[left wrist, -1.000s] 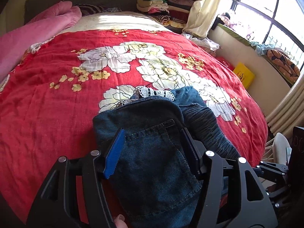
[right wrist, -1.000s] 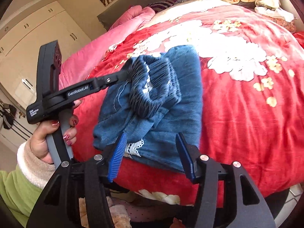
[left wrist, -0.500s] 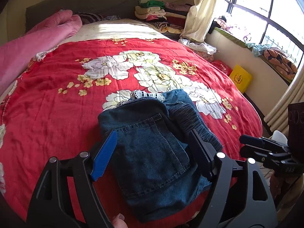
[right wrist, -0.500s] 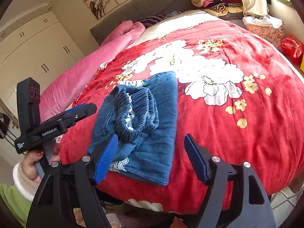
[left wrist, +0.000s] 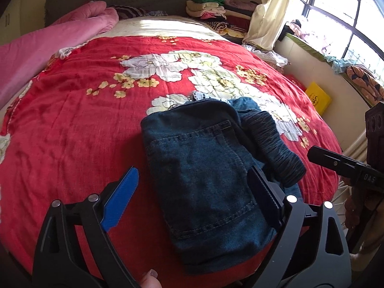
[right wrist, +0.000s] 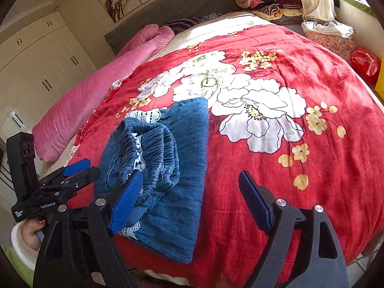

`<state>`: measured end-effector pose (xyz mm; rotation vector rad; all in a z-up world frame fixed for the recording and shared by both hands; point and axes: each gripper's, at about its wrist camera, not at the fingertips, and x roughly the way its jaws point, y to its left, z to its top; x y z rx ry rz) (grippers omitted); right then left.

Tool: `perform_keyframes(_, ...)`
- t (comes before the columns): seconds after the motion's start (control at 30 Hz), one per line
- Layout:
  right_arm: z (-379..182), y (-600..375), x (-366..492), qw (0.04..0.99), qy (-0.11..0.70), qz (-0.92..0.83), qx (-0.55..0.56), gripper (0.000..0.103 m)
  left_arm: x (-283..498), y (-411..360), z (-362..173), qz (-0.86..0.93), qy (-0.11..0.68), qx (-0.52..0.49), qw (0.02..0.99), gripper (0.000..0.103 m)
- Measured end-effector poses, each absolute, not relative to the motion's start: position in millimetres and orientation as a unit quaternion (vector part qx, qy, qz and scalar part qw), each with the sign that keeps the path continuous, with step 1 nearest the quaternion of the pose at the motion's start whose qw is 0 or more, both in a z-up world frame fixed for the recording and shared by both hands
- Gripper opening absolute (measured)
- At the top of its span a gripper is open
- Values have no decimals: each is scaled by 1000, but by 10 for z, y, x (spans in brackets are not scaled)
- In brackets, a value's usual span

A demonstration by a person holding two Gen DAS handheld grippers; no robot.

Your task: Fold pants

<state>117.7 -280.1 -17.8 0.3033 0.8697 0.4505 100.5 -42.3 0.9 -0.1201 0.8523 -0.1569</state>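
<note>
Right now a big bed (left wrist: 72, 132) with a red flower blanket (right wrist: 312, 84) fills most of both views. Along the bed's left side lies a long pink quilt (left wrist: 36, 48). A pile of folded clothes (left wrist: 208, 7) sits past the far end of the bed, near the window. The blue jeans (left wrist: 204, 168) lie folded in a small bundle on the red blanket, close to the near edge of the bed. Their stretchy waistband (right wrist: 153, 148) is bunched up on top of the bundle, and a bit of white lace (right wrist: 144, 115) peeks out at the far end. The left gripper (left wrist: 192, 199) hangs just over the near end of the jeans with its two fingers spread wide, holding nothing. The right gripper (right wrist: 189, 199) is also spread wide and holds nothing; its left finger sits over the jeans and its right finger over the bare blanket. A yellow box (left wrist: 318, 97) stands on the floor by the wall.
</note>
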Motion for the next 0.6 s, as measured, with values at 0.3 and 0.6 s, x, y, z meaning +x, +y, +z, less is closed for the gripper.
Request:
perform_keyframes(0.3,-539,-2829,1510,841,443,228,208,82,1194,-208,-369,-61,447,-116,885,89)
perform_keyframes(0.6,-560,-2692,1563,833,445,265,197,61,1223,-266,-416,-82,447,-143,879,66)
